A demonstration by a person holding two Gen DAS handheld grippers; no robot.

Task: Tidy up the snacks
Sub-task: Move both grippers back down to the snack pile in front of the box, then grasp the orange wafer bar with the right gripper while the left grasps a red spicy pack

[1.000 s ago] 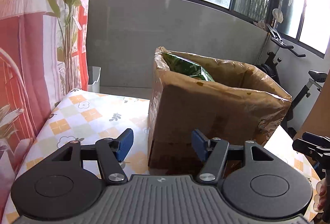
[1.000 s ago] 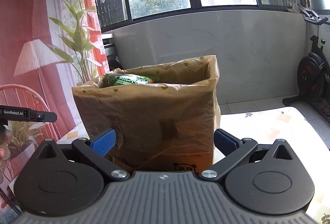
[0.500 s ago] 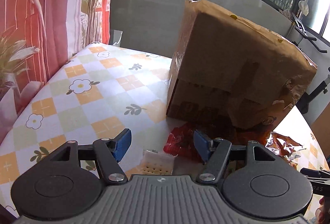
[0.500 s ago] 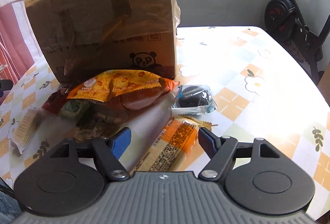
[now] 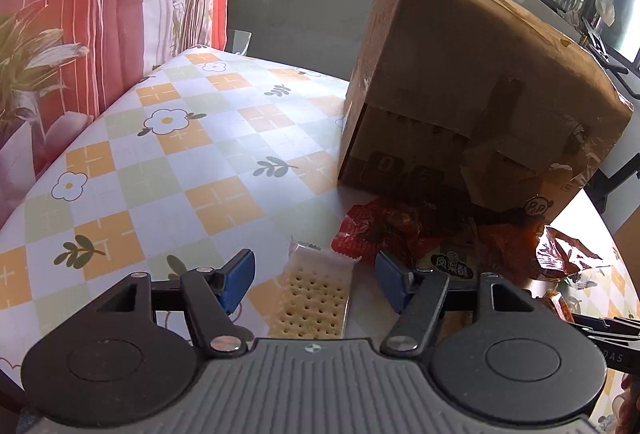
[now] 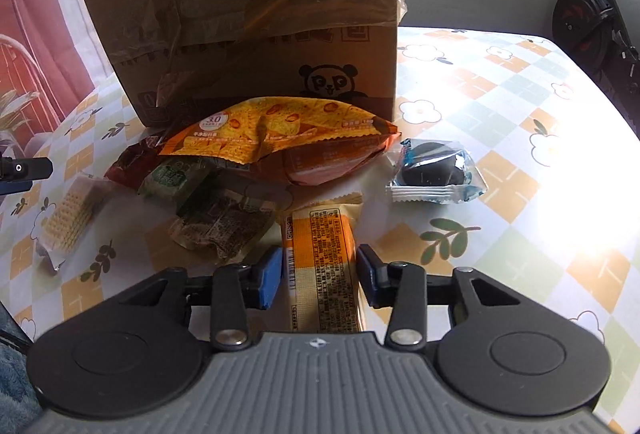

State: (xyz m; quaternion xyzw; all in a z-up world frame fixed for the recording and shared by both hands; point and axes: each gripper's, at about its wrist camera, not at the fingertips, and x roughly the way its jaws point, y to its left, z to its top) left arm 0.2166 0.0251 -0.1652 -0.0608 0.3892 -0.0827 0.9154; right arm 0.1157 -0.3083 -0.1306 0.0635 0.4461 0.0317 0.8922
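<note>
A tall brown cardboard box [image 5: 472,90] stands on the checked tablecloth [image 5: 168,162]; it also shows in the right wrist view [image 6: 248,14]. Snack packs lie in front of it. My left gripper [image 5: 314,280] is open, its pads on either side of a clear cracker pack [image 5: 314,298]. My right gripper [image 6: 320,276] is open but narrowed, its pads close beside an orange bar pack [image 6: 326,266]. An orange pizza-print chip bag [image 6: 280,138], green packs [image 6: 216,206], a red pack [image 5: 380,230] and a dark cookie pack [image 6: 434,170] lie nearby.
A red curtain and plant [image 5: 60,14] stand left of the table. An exercise bike [image 6: 592,10] stands at the right. The table edge [image 5: 24,202] runs close on the left. The cracker pack also shows in the right wrist view [image 6: 68,218].
Both grippers have tilted down and dropped from box-top height to the snacks on the table. The left came over the cracker pack. The right jaws narrowed around the orange bar pack.
</note>
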